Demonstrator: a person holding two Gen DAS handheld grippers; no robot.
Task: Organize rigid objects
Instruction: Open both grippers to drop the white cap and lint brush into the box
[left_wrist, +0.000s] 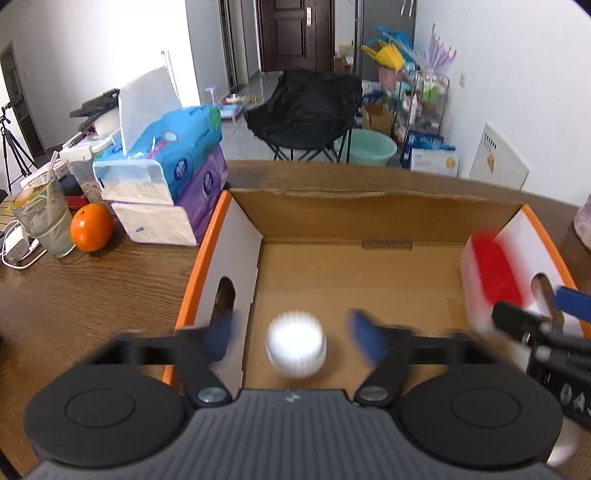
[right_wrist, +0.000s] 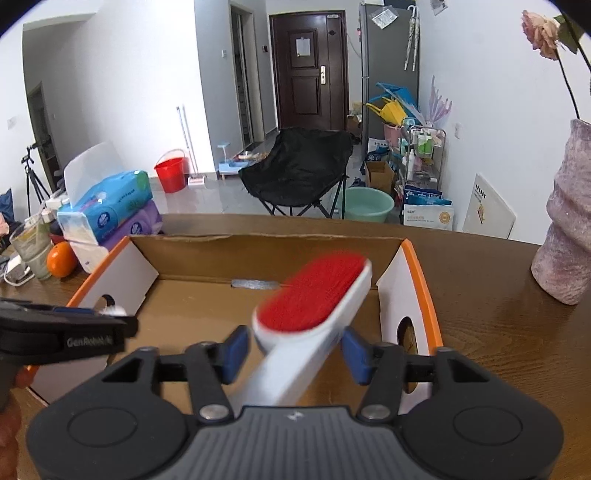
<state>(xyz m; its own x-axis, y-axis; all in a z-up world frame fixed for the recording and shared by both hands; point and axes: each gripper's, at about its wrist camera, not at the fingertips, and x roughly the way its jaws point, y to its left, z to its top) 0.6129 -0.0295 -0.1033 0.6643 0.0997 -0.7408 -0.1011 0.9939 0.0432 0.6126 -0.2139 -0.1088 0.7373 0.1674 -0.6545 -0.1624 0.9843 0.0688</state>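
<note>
I tilt both hands down over the open cardboard box (left_wrist: 332, 221) on the wooden tabletop (left_wrist: 92, 295). My left jaws (left_wrist: 291, 338) stand wide apart, a blurred white ribbed cap (left_wrist: 295, 345) loose between them over the box floor. My right jaws (right_wrist: 291, 354) are parted around the white handle of the red-faced lint brush (right_wrist: 314, 295), pads clear. The left gripper's side reads "GenRobot"

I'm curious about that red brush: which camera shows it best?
The right wrist view: the red brush fills the centre, bristle face and white handle visible. The left wrist view shows it only blurred at the box's right side.
</note>
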